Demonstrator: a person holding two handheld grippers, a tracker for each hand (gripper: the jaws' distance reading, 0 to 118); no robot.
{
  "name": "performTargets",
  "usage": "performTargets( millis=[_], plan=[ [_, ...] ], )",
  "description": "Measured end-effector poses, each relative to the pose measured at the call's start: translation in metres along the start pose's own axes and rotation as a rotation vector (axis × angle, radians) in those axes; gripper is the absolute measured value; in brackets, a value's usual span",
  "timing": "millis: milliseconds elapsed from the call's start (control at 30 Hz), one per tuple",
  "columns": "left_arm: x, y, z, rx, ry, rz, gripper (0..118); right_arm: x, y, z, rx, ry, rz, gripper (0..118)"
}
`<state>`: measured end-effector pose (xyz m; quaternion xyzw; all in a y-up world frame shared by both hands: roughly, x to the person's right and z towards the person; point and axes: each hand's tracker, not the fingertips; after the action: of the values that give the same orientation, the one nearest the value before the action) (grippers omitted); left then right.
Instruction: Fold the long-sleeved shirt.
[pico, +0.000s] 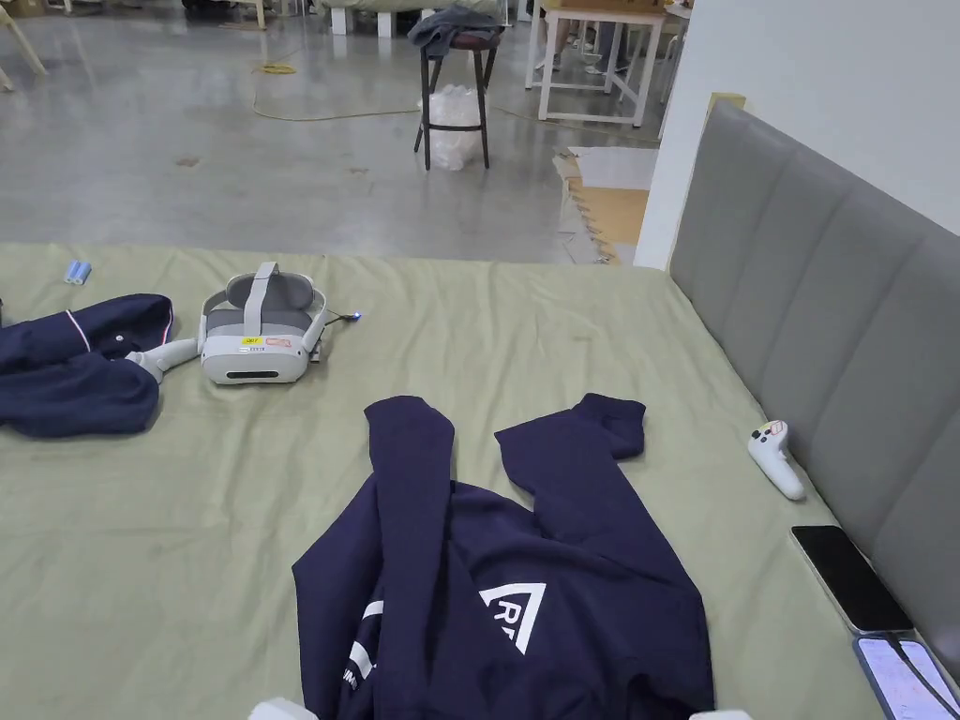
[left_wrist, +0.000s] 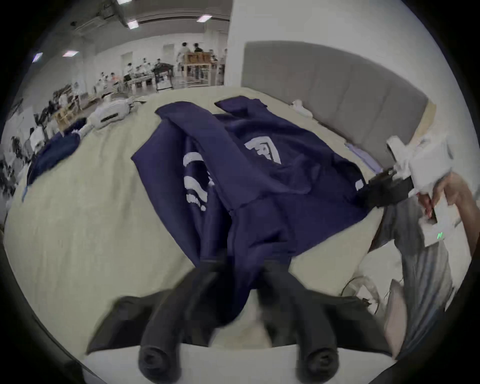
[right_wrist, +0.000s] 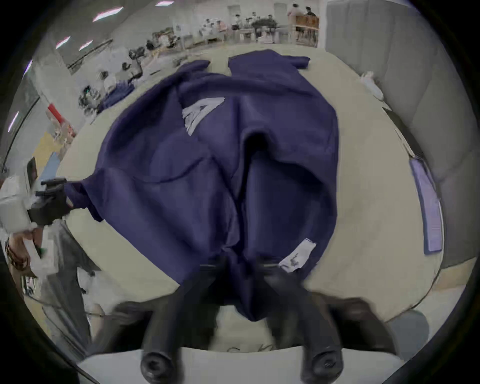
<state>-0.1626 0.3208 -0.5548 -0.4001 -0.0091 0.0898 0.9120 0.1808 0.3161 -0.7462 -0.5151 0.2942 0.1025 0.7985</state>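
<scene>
Both tools, left tool (left_wrist: 240, 262) and right tool (right_wrist: 241, 259), pinch the soft, limp shirt's (pico: 525, 581) near hem corners, a sound hold.

The shirt (pico: 506, 572) runs off the bottom edge of the head view, so its lower part is cut off there. In the left gripper view, the left tongs (left_wrist: 242, 262) are blurred, and cloth bunched between the jaws hides the tips. The right tongs (right_wrist: 241, 262) are likewise blurred in the right gripper view, tips buried in cloth. A phone (pico: 905, 680) is cut by the head view's corner. The label (right_wrist: 297, 256) on the shirt is too blurred to read. Far-off people (left_wrist: 145, 66) are too small to make out.
</scene>
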Motion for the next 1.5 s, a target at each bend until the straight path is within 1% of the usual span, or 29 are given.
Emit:
performTargets(
  millis=[33, 67, 100, 133, 167, 200, 233, 367, 400, 467, 567, 633, 667, 700, 733, 800, 833, 867, 900, 933, 967, 1100, 1167, 1200, 1233, 1267, 1300, 1400, 1500],
  plan=[
    [-0.001, 0.005, 0.01, 0.02, 0.022, -0.012, 63, 0.0, 0.004, 0.01, 0.038, -0.001, 0.009, 87],
    [-0.003, 0.01, 0.019, 0.046, 0.062, -0.026, 96, 0.0, 0.008, 0.022, 0.087, 0.01, 0.024, 118],
    [-0.006, 0.017, 0.03, 0.067, 0.064, -0.027, 109, 0.001, 0.01, 0.039, 0.161, 0.09, -0.007, 115],
    [-0.009, 0.023, 0.041, 0.086, 0.036, -0.019, 109, 0.008, 0.018, 0.046, 0.209, 0.049, 0.025, 107],
    [-0.007, 0.031, 0.05, 0.117, 0.011, 0.009, 91, 0.012, 0.023, 0.052, 0.228, 0.056, -0.002, 83],
    [-0.009, 0.037, 0.055, 0.144, -0.014, 0.048, 56, 0.006, 0.025, 0.064, 0.223, 0.05, -0.019, 48],
    [-0.009, 0.041, 0.055, 0.155, -0.02, 0.076, 10, -0.001, 0.024, 0.073, 0.239, 0.044, -0.027, 3],
    [0.001, 0.054, 0.044, 0.177, 0.036, 0.131, 9, 0.001, 0.027, 0.07, 0.269, 0.026, -0.051, 1],
    [0.002, 0.052, 0.04, 0.172, 0.049, 0.157, 29, 0.002, 0.026, 0.07, 0.266, 0.041, -0.068, 1],
    [0.005, 0.048, 0.02, 0.141, 0.091, 0.164, 111, 0.003, 0.026, 0.068, 0.262, 0.062, -0.081, 1],
    [0.011, 0.019, -0.002, 0.031, 0.165, 0.129, 96, 0.009, 0.031, 0.047, 0.238, 0.056, -0.071, 1],
    [0.016, 0.001, -0.02, -0.066, 0.197, 0.1, 93, 0.008, 0.039, 0.044, 0.248, 0.037, -0.047, 1],
    [0.017, -0.001, -0.032, -0.115, 0.212, 0.1, 77, 0.011, 0.048, 0.039, 0.246, 0.034, -0.041, 1],
    [0.018, -0.001, -0.044, -0.157, 0.201, 0.099, 50, 0.015, 0.059, 0.034, 0.247, 0.027, -0.036, 1],
    [0.022, -0.006, -0.046, -0.182, 0.177, 0.104, 39, 0.018, 0.072, 0.028, 0.246, 0.015, -0.031, 4],
    [0.031, -0.015, -0.044, -0.078, 0.191, 0.045, 32, 0.012, 0.1, 0.033, 0.266, -0.047, -0.008, 18],
    [0.027, -0.017, -0.048, -0.092, 0.178, 0.001, 32, 0.014, 0.115, 0.026, 0.262, -0.059, -0.002, 18],
    [0.028, -0.015, -0.045, -0.102, 0.161, -0.003, 21, 0.025, 0.137, 0.008, 0.235, -0.061, -0.006, 56],
    [0.026, -0.014, -0.044, -0.105, 0.172, 0.019, 21, 0.039, 0.163, -0.014, 0.219, -0.072, -0.001, 84],
    [0.024, -0.014, -0.043, -0.101, 0.168, 0.024, 21, 0.043, 0.177, -0.027, 0.204, -0.084, 0.012, 102],
    [0.037, 0.0, -0.022, -0.094, 0.175, 0.019, 21, 0.048, 0.192, -0.044, 0.173, -0.088, 0.023, 104],
    [0.029, 0.002, -0.018, -0.085, 0.134, 0.075, 21, 0.058, 0.219, -0.111, -0.045, -0.136, 0.028, 94],
    [0.028, 0.003, -0.018, -0.088, 0.135, 0.075, 21, 0.058, 0.213, -0.145, -0.186, -0.148, 0.081, 74],
    [0.027, 0.002, -0.019, -0.092, 0.135, 0.078, 21, 0.049, 0.214, -0.135, -0.048, -0.182, 0.119, 71],
    [0.025, 0.0, -0.021, -0.092, 0.134, 0.08, 21, 0.046, 0.217, -0.128, -0.072, -0.151, 0.096, 56],
    [0.023, 0.002, -0.017, -0.086, 0.128, 0.082, 21, 0.043, 0.219, -0.122, -0.053, -0.086, 0.087, 6],
    [0.021, 0.005, -0.015, -0.083, 0.118, 0.082, 20, 0.033, 0.203, -0.101, 0.005, -0.037, 0.07, 3],
    [0.01, 0.02, -0.005, -0.063, 0.101, 0.084, 19, 0.031, 0.203, -0.085, 0.029, -0.107, 0.053, 3],
    [-0.011, 0.059, 0.014, -0.016, 0.115, 0.087, 18, 0.031, 0.223, -0.034, 0.143, 0.002, 0.019, 3]
  ],
)
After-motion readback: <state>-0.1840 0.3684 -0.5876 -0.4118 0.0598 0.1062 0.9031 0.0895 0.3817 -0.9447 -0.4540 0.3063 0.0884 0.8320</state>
